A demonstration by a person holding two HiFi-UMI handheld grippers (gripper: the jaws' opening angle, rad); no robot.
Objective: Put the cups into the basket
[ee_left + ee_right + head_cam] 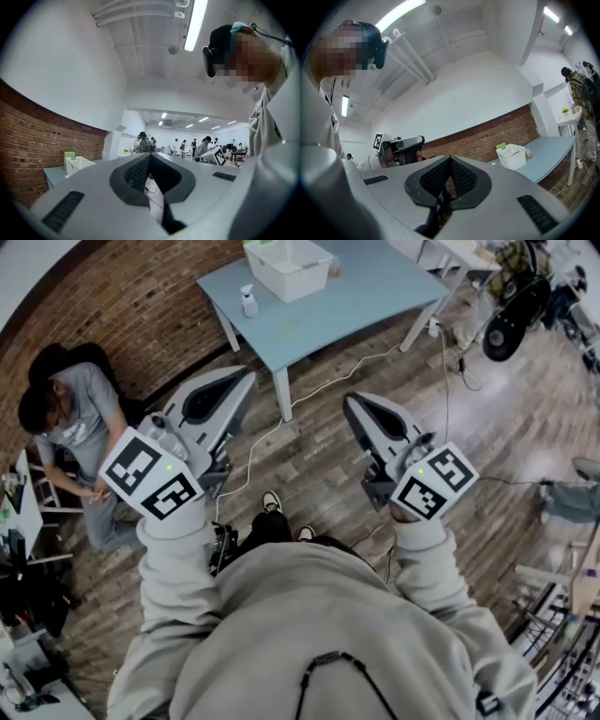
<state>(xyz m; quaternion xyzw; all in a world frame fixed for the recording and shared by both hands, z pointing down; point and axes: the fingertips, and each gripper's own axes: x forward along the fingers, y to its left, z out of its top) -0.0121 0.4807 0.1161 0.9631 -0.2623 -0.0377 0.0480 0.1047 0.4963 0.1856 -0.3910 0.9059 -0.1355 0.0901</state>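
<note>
Both my grippers, left (242,381) and right (351,401), have their jaws pressed together with nothing between them, level above the wooden floor (487,427). Ahead, well apart from both, the white slatted plastic basket (281,282) stands on the pale blue table (375,287).

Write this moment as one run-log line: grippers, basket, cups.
left gripper shut, empty | right gripper shut, empty | white basket on blue table | cups not seen | task not started
</note>
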